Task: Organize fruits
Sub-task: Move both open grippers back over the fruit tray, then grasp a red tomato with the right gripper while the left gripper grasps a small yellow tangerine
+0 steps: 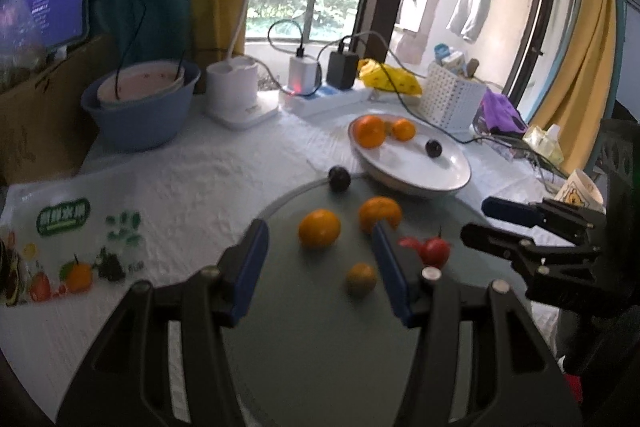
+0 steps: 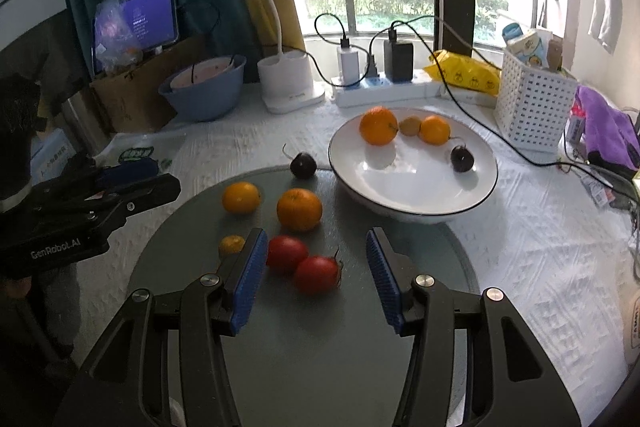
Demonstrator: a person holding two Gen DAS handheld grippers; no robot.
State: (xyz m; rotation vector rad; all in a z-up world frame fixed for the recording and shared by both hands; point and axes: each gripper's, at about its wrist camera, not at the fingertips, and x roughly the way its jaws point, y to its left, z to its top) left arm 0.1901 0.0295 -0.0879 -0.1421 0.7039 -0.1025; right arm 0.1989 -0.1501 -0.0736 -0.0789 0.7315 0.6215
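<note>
A round grey board (image 2: 304,327) holds two oranges (image 2: 299,208), two red tomatoes (image 2: 316,274), a small yellow fruit (image 2: 231,245) and a dark plum (image 2: 303,165) at its far edge. A white bowl (image 2: 416,187) behind it holds two oranges (image 2: 378,126), a small yellow fruit and a dark plum (image 2: 461,158). My right gripper (image 2: 316,279) is open with the tomatoes between its fingers, not touching. My left gripper (image 1: 320,271) is open and empty above the board (image 1: 320,327), with an orange (image 1: 319,233) between its fingers.
At the back stand a blue basin (image 2: 204,95), a white lamp base (image 2: 288,83), a power strip with chargers (image 2: 380,87), a yellow bag (image 2: 464,73) and a white basket (image 2: 532,107). A printed fruit bag (image 1: 72,251) lies left. Cables cross the cloth at right.
</note>
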